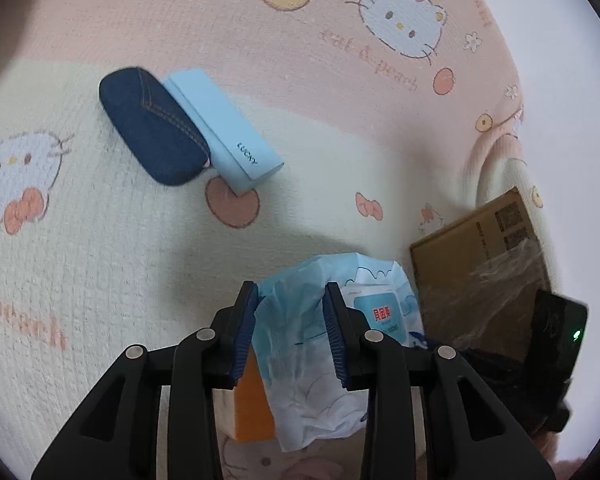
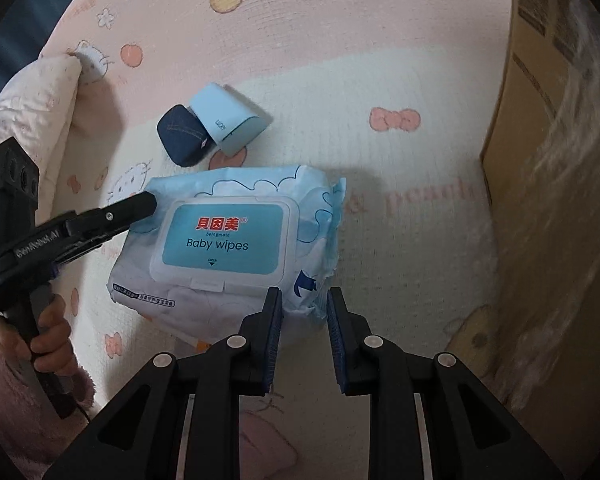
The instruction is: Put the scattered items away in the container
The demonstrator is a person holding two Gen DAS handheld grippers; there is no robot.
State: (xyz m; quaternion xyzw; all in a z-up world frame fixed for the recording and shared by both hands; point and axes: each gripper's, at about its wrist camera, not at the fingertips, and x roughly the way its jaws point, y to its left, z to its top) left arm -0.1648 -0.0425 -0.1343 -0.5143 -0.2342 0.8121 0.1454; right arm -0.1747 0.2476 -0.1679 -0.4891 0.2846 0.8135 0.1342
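between the left gripper's pads, a crinkled blue wipes pack.

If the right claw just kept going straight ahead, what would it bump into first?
Most likely the baby wipes pack: the right claw is open, and the pack's crinkled end already lies between its fingertips. Beyond that come the blue case and denim case, though depth is hard to judge.

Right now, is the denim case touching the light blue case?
Touching. In the left wrist view, the denim case lies against the light blue case along its side, no gap visible.
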